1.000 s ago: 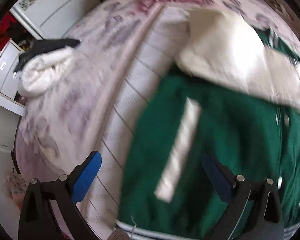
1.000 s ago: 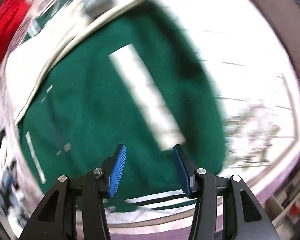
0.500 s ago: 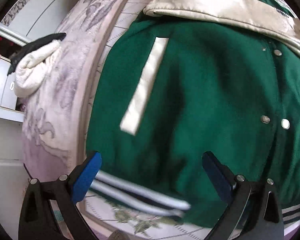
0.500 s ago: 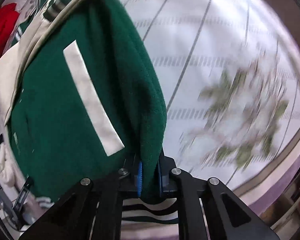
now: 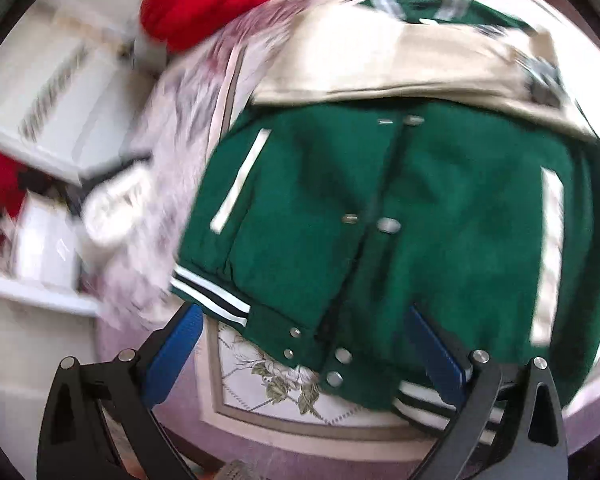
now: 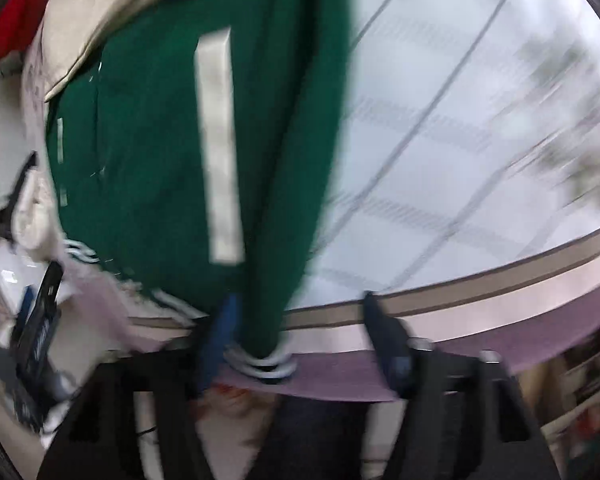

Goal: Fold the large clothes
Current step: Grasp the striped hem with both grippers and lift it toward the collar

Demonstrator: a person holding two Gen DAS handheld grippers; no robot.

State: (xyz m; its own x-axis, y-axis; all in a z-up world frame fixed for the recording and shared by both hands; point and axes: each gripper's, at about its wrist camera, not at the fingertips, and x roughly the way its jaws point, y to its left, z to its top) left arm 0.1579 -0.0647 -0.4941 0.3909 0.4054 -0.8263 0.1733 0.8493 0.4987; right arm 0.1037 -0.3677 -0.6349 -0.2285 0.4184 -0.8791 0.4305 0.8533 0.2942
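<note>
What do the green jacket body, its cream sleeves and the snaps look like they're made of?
Green jacket body: matte, felt-like cloth, probably wool blend; no sheen, soft creases. Cream sleeves: smoother, faintly glossy, maybe faux leather or satin; blur leaves it open. Snaps: metal, judging by their silvery glint. Striped hem: ribbed knit, likely elastic.

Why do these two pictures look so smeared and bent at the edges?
Both are fisheye views, so straight lines curve inside a dark round border. Left wrist: the green jacket is fairly sharp, but the shelves at left streak with motion blur. Right wrist: blur smears nearly everything, the bedspread glares near-white, and the right gripper is soft.
</note>
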